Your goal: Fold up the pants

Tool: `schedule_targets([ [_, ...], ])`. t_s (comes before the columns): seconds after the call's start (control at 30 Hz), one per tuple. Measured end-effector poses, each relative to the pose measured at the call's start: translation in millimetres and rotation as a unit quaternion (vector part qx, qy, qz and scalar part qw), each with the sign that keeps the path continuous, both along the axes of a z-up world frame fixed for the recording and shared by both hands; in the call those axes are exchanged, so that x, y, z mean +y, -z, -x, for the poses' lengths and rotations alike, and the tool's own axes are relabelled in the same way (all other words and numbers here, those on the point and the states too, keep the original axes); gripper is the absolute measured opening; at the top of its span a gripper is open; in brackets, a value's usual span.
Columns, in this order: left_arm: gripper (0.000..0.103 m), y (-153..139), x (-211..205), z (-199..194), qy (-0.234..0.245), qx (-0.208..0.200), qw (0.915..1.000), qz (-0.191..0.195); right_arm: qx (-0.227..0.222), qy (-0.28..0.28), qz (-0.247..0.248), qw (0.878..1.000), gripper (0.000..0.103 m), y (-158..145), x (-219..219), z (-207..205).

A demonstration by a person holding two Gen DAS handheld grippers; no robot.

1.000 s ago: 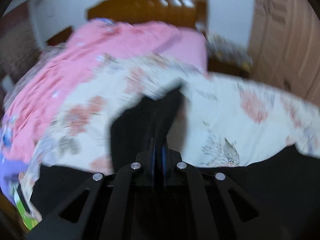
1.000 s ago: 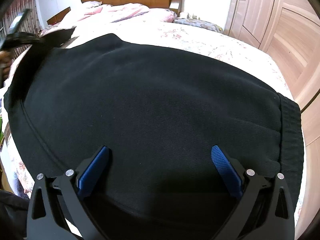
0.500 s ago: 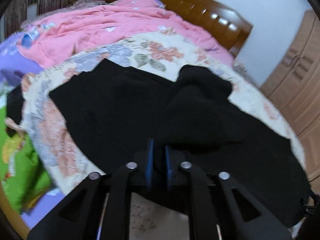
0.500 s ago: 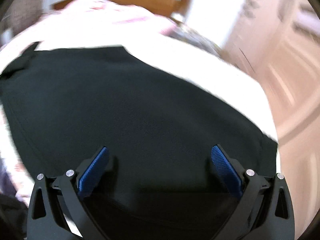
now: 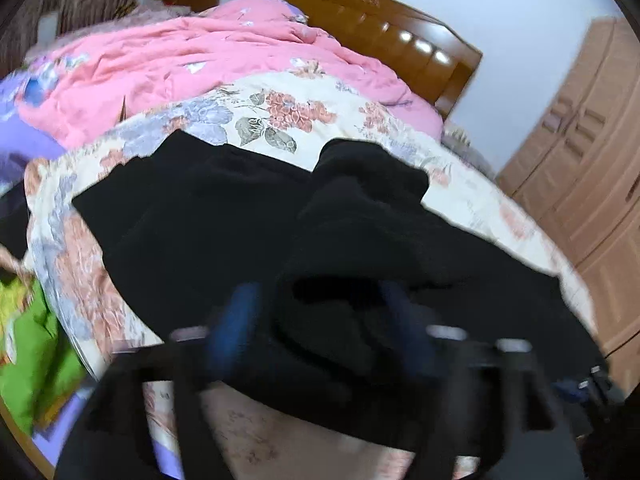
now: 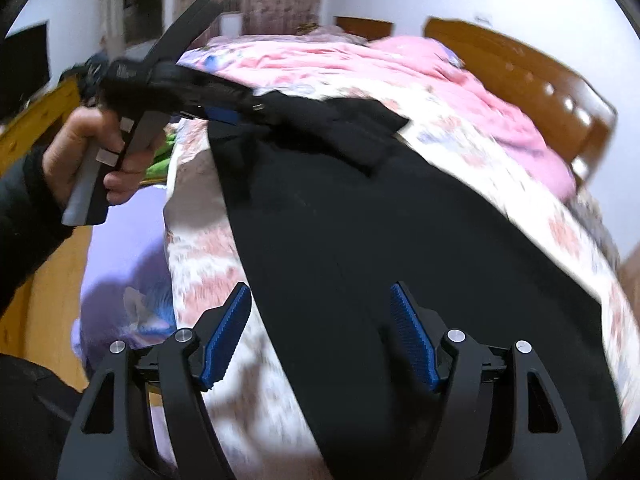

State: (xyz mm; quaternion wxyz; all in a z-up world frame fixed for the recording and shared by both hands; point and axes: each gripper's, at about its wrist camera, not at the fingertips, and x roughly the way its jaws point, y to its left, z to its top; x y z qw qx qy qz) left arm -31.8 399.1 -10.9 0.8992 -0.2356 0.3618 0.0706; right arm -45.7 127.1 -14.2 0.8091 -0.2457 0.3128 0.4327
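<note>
Black pants (image 5: pixel 208 220) lie spread on a floral bedsheet (image 5: pixel 280 108), with one leg end (image 5: pixel 368 184) folded back on top of them. My left gripper (image 5: pixel 320 320) is blurred, its jaws opening with a hump of the black cloth between them. In the right wrist view a hand (image 6: pixel 88 148) holds that left gripper (image 6: pixel 256 110) at the folded leg end (image 6: pixel 344 128). My right gripper (image 6: pixel 320 332) hovers over the near edge of the pants (image 6: pixel 380 220), jaws closing. One of its fingers is over the sheet (image 6: pixel 200 248) and the other over the cloth, neither pressing on it.
A pink quilt (image 5: pixel 180 60) is bunched toward the wooden headboard (image 5: pixel 380 20). A wooden wardrobe (image 5: pixel 580 160) stands on the right. Green and purple bedding (image 5: pixel 28 344) hangs off the bed's left side above a wooden floor (image 6: pixel 52 280).
The left gripper carried the leg end over onto the pants, lowered it, and its shut jaws parted. The right gripper swung from mid-pants to their left edge and its jaws narrowed.
</note>
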Motion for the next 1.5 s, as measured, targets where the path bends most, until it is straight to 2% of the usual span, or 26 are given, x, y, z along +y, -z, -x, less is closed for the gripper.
schedule_targets([
  [0.1, 0.088, -8.2, -3.8, 3.1, 0.008, -0.016, 0.9996, 0.022, -0.012, -0.008, 0.005, 1.0, 0.069, -1.9, 14.4, -3.4],
  [0.2, 0.085, -4.4, -15.5, -13.3, 0.008, 0.029, 0.9987, -0.04, -0.003, 0.003, -0.004, 1.0, 0.069, -0.6, 20.2, -6.5],
  [0.23, 0.08, -1.5, -16.5, -16.8, 0.009, 0.035, 0.9982, -0.047, -0.003, 0.005, -0.005, 1.0, 0.069, -0.1, 21.9, -7.2],
  [0.3, 0.03, 6.7, -16.4, -24.8, 0.014, 0.051, 0.9974, -0.048, -0.001, 0.006, -0.007, 1.0, 0.069, 2.0, 24.4, -7.5],
  [0.33, 0.019, 9.0, -15.0, -26.8, 0.002, 0.061, 0.9963, -0.061, 0.0, 0.007, -0.005, 1.0, 0.069, 3.6, 25.0, -7.4],
  [0.37, 0.013, 9.1, -12.7, -26.0, -0.001, 0.06, 0.9961, -0.065, -0.001, 0.007, -0.003, 1.0, 0.069, 4.9, 25.0, -6.6],
  [0.47, 0.012, -7.4, -3.7, -13.9, 0.0, 0.016, 0.9997, -0.021, 0.006, 0.013, -0.006, 1.0, 0.069, 9.2, 20.0, -9.3],
  [0.6, 0.012, -38.1, -7.6, -9.9, 0.019, -0.021, 0.9995, -0.013, 0.026, 0.021, -0.022, 0.999, 0.069, 12.0, 19.7, -16.2],
  [0.7, 0.012, -48.3, -9.3, -12.7, 0.022, -0.027, 0.9994, -0.004, 0.009, 0.01, -0.012, 1.0, 0.069, 13.2, 26.6, -11.8],
  [0.8, 0.012, -50.3, -9.7, -13.6, 0.019, -0.026, 0.9994, 0.006, -0.029, 0.003, 0.015, 0.999, 0.066, 18.4, 31.6, 0.2],
  [0.87, 0.012, -51.2, -9.4, -11.8, 0.018, -0.027, 0.9994, 0.01, -0.081, 0.006, 0.052, 0.995, 0.044, 26.0, 36.7, 10.1],
  [0.9, 0.012, -51.9, -9.2, -10.9, 0.018, -0.028, 0.9994, 0.011, -0.095, 0.013, 0.063, 0.993, 0.037, 28.0, 37.8, 11.1],
  [0.93, 0.012, -53.2, -9.2, -9.4, 0.018, -0.03, 0.9993, 0.012, -0.103, 0.019, 0.064, 0.992, 0.024, 27.5, 36.7, 12.1],
  [1.0, 0.012, -56.2, -10.3, -4.5, 0.015, -0.033, 0.9993, 0.004, -0.118, 0.021, 0.055, 0.991, 0.007, 21.6, 31.3, 15.4],
  [1.07, 0.012, -54.9, -11.7, 1.8, 0.007, -0.025, 0.9995, -0.019, -0.131, 0.017, 0.036, 0.991, 0.007, 10.0, 23.3, 22.3],
  [1.13, 0.012, -38.2, -10.2, 4.4, 0.0, 0.003, 0.9995, -0.031, -0.12, 0.008, 0.03, 0.992, 0.007, 8.2, 19.0, 23.0],
  [1.23, 0.012, 2.5, -2.3, 4.2, -0.02, 0.056, 0.998, -0.021, -0.093, -0.012, 0.048, 0.994, 0.007, 24.3, 24.9, 20.5],
  [1.27, 0.012, 10.1, -1.0, 5.7, -0.024, 0.061, 0.9977, -0.018, -0.094, -0.02, 0.059, 0.994, 0.007, 30.4, 28.2, 22.9],
  [1.33, 0.012, 14.1, -1.8, 9.7, -0.026, 0.057, 0.9977, -0.025, -0.106, -0.023, 0.065, 0.992, 0.007, 31.9, 28.6, 27.7],
  [1.5, 0.012, -3.0, -10.1, 19.0, -0.039, 0.033, 0.9975, -0.049, -0.122, -0.026, 0.057, 0.991, 0.007, 12.3, 23.7, 35.9],
])
